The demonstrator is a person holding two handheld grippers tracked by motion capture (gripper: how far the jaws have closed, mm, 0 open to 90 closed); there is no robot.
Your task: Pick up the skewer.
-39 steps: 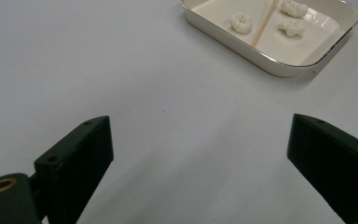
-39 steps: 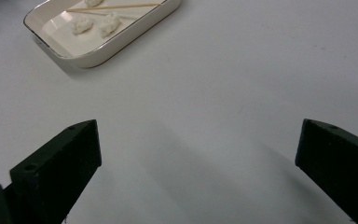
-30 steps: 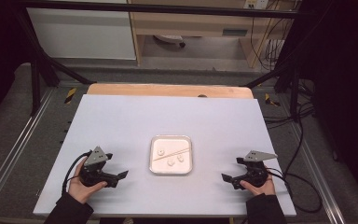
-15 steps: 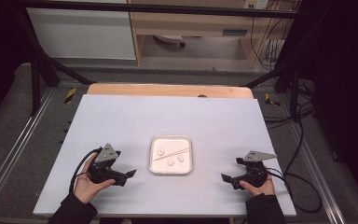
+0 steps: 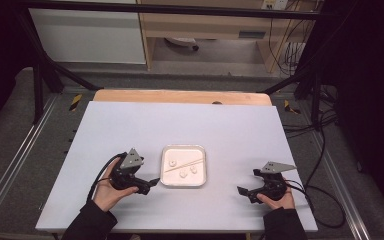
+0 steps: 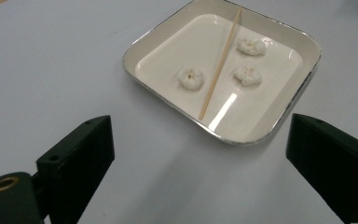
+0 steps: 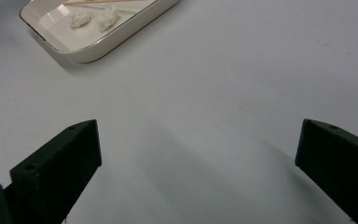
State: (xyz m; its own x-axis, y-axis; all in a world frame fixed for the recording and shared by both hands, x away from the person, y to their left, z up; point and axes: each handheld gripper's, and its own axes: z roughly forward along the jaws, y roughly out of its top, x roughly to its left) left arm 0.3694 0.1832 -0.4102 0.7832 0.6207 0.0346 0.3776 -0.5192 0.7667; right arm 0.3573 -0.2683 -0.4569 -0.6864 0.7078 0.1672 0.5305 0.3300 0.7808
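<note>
We are holding our left gripper (image 5: 152,183) released, its blocky black jaws spread wide just beside the square, glossy white tray (image 6: 303,70) near the middle of the matte pale surface (image 5: 230,135). In it are lying a thin wooden stick (image 6: 219,65) and three crumbly white lumps (image 6: 190,77). Our right gripper (image 5: 241,190) is resting well apart, also released.

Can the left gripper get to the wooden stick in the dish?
Probably yes. The left gripper is open beside the dish, and the stick lies bare across it, with only the low rim between them.
</note>
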